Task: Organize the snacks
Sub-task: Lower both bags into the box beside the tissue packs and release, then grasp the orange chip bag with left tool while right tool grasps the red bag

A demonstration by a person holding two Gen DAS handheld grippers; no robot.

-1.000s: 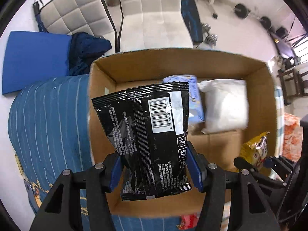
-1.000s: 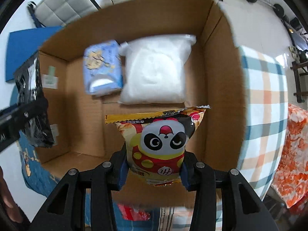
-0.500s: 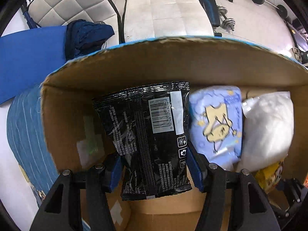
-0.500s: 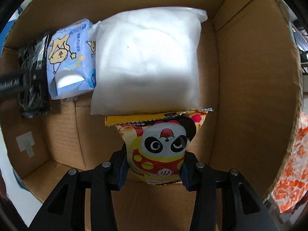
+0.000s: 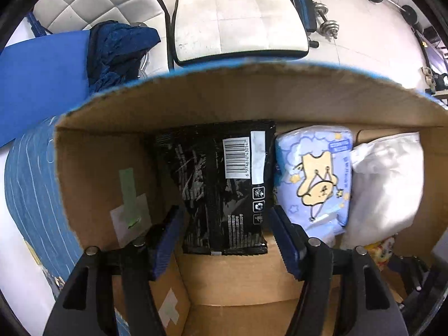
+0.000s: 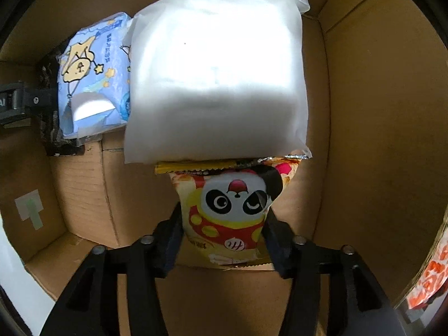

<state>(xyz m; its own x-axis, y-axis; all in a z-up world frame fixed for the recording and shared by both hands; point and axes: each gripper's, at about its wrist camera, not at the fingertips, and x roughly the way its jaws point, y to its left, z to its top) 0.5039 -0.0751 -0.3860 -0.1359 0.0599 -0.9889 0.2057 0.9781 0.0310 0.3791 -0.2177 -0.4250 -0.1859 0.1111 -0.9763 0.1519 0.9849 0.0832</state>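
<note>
A black snack bag [image 5: 224, 184] with a barcode lies on the floor of the cardboard box [image 5: 196, 98], against its far wall. My left gripper [image 5: 226, 229] has opened; its blue pads stand off both sides of the bag. Right of it lie a light blue cartoon pack [image 5: 316, 179] and a white pillow-like bag [image 5: 389, 190]. In the right wrist view, my right gripper [image 6: 224, 232] is shut on a yellow panda snack bag [image 6: 232, 210], low inside the box [image 6: 378, 112], its top edge touching the white bag [image 6: 218, 75]. The blue pack [image 6: 92, 78] is at the left.
The box sits on a blue striped cloth [image 5: 30, 196]. Beyond it stand a white padded chair [image 5: 238, 16], a dark blue garment [image 5: 117, 47] and dumbbells [image 5: 327, 25] on the floor. An orange patterned cloth [image 6: 428, 277] shows past the box's right wall.
Both grippers went down into the box. The left one set the black bag on the box floor and opened. The right one carried the panda bag down against the white bag.
</note>
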